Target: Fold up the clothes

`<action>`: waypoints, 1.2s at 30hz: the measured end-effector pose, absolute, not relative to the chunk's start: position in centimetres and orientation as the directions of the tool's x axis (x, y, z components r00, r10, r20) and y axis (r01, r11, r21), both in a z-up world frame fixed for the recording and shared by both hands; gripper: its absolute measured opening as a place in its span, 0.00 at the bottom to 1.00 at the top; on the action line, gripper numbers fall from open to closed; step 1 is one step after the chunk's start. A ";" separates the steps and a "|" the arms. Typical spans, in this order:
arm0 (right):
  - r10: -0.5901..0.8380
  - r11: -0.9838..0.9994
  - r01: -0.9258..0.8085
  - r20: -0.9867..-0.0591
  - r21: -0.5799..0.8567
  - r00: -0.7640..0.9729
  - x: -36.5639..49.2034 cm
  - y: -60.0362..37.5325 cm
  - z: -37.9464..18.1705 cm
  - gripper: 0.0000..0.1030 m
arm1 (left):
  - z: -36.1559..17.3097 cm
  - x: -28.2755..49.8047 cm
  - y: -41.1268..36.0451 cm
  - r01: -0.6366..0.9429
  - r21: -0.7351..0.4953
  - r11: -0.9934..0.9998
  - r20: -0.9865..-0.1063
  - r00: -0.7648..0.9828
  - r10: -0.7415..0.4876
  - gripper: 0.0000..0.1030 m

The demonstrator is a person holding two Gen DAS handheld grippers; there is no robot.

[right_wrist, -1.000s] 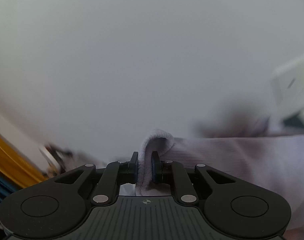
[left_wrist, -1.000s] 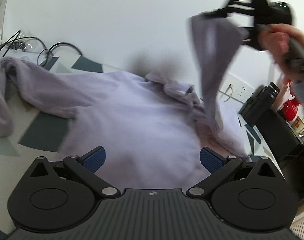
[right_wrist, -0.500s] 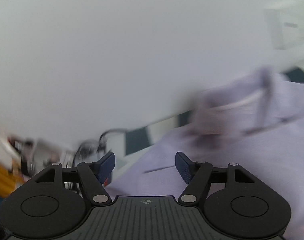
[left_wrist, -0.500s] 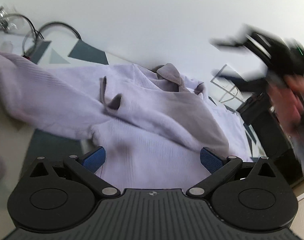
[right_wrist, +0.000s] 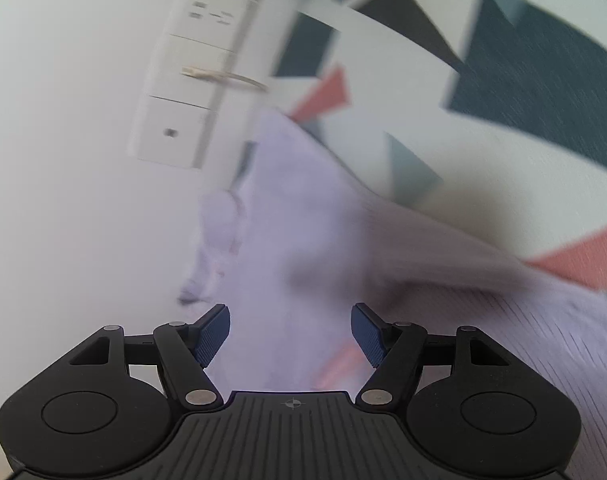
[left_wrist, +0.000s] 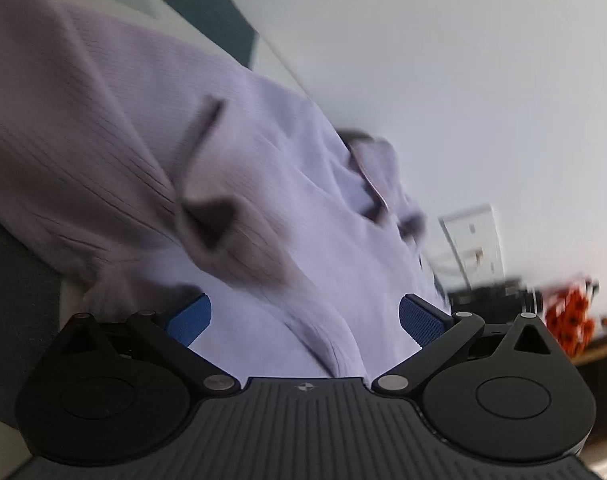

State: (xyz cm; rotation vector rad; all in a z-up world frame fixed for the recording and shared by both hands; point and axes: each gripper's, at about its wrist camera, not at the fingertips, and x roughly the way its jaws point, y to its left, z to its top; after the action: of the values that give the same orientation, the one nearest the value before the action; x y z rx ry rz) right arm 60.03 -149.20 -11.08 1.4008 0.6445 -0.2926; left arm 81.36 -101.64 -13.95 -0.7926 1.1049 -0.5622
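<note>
Right wrist view, nearest first: the right gripper (right_wrist: 290,332) has its blue pads (right_wrist: 213,334) standing well apart with nothing clamped. A second ago these same pads were pinched on a fold of lilac fabric held up against the wall; half a second ago they were already apart. So the lifted piece has been let go. Just beyond the pads lies the lilac ribbed sweater (right_wrist: 303,240), blurred, spread on a patterned cloth (right_wrist: 543,92) of dark teal, white and coral shapes. Far left, a white wall socket panel (right_wrist: 183,92) on the plain wall.

Left wrist view: the left gripper (left_wrist: 303,318) is wide apart too, empty, as in both earlier frames. Sweater fabric (left_wrist: 263,208) sits close under and beyond the pads, not gripped. A ribbed sleeve (left_wrist: 71,152) lies across the body on the left, with a dark cuff opening near the middle. Further off, the bunched collar area. Far right: the socket panel, something dark and something red-orange, too blurred to name.

Reading: the right-side sleeve, held high a second ago, now appears laid over the body. Judged: one sleeve fold is down. The garment lies flat on the cloth, in neither set of tongs. Likely next is a fresh grip for the following fold; the collar is still rumpled and may need smoothing.
</note>
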 end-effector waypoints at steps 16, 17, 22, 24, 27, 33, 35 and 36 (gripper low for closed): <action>-0.032 0.090 0.593 -0.593 0.800 0.804 58.4 -149.9 -13.1 0.12 | -9.5 81.4 -104.0 0.298 -0.542 0.786 -0.660 0.428 -0.618 0.45; -0.035 0.107 0.593 -0.593 0.798 0.804 58.4 -150.0 -12.9 0.12 | -9.0 81.2 -104.0 0.304 -0.533 0.790 -0.657 0.440 -0.612 0.43; -0.022 0.112 0.615 -0.617 0.781 0.787 58.5 -150.5 -13.5 0.12 | -10.8 81.6 -102.9 0.215 -0.490 0.845 -0.729 0.431 -0.532 0.18; -0.012 0.093 0.623 -0.624 0.777 0.781 58.4 -150.5 -14.0 0.12 | -11.5 81.7 -101.9 0.171 -0.535 0.827 -0.722 0.415 -0.553 0.16; -0.012 0.097 0.631 -0.633 0.770 0.774 58.6 -150.3 -14.3 0.12 | -11.5 81.8 -101.3 0.145 -0.556 0.818 -0.715 0.420 -0.560 0.16; -0.006 0.112 0.639 -0.643 0.761 0.766 58.9 -150.2 -14.3 0.12 | -10.2 81.5 -101.9 0.170 -0.474 0.864 -0.748 0.440 -0.497 0.15; -0.003 0.129 0.644 -0.649 0.754 0.761 59.1 -150.0 -14.2 0.12 | -9.6 81.4 -102.4 0.193 -0.442 0.876 -0.750 0.456 -0.479 0.15; -0.003 0.137 0.647 -0.652 0.751 0.758 59.2 -150.0 -14.1 0.12 | -9.2 81.4 -102.6 0.207 -0.428 0.880 -0.750 0.462 -0.474 0.15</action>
State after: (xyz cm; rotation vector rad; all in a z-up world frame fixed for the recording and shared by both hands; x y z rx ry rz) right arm 59.18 -150.00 -14.11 1.3672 0.5802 -0.5104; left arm 81.36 -102.64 -9.22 -0.2947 1.0090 -0.4263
